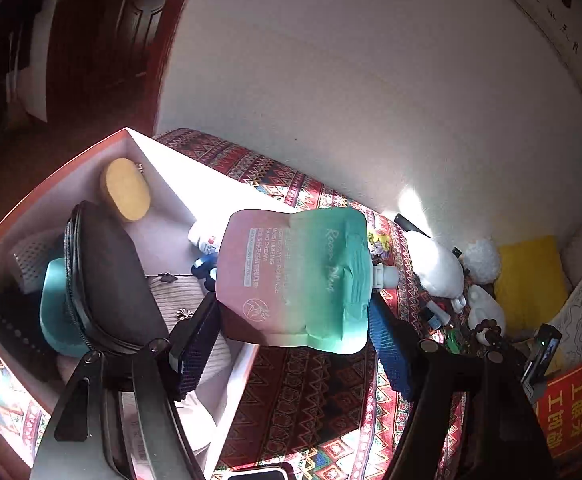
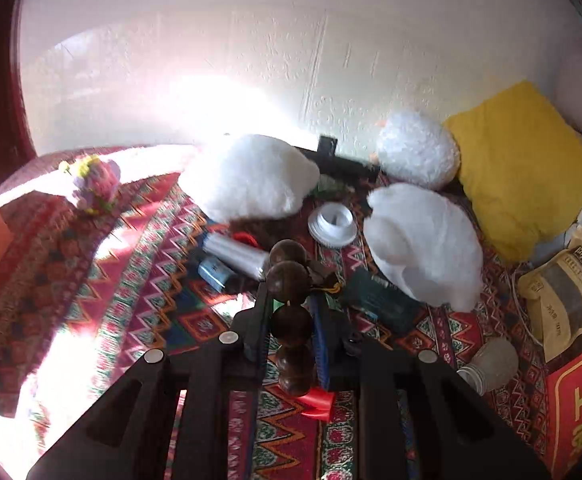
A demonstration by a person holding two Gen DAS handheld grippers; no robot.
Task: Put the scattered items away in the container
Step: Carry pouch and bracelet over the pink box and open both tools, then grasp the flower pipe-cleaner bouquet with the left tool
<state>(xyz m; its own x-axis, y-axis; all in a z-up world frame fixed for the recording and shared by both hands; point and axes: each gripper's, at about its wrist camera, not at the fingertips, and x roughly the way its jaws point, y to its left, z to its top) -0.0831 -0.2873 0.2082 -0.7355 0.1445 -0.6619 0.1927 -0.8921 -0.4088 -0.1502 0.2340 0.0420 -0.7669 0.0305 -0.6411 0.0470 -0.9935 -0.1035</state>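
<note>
L gripper (image 1: pixel 295 308) clamped on pouch (image 1: pixel 295 276) by its two side edges, held over box's (image 1: pixel 71 168) right wall/cloth (image 1: pixel 291 392). Pouch long axis runs across frame, cap (image 1: pixel 387 276) pointing right, flat bottom toward box. Box holds sponge (image 1: pixel 125 190), dark case (image 1: pixel 111 276), etc. R gripper (image 2: pixel 291 320) closed on bead string (image 2: pixel 291 320) above cloth; string lies lengthwise between fingers, running away from cam, far beads past tips.

The pink-and-green pouch (image 1: pixel 295 276) says "MOISTURIZING HAND CREAM" plus a cursive logo I can't make out. The red banner (image 1: pixel 575 404) has yellow Chinese characters, 工 among them.
</note>
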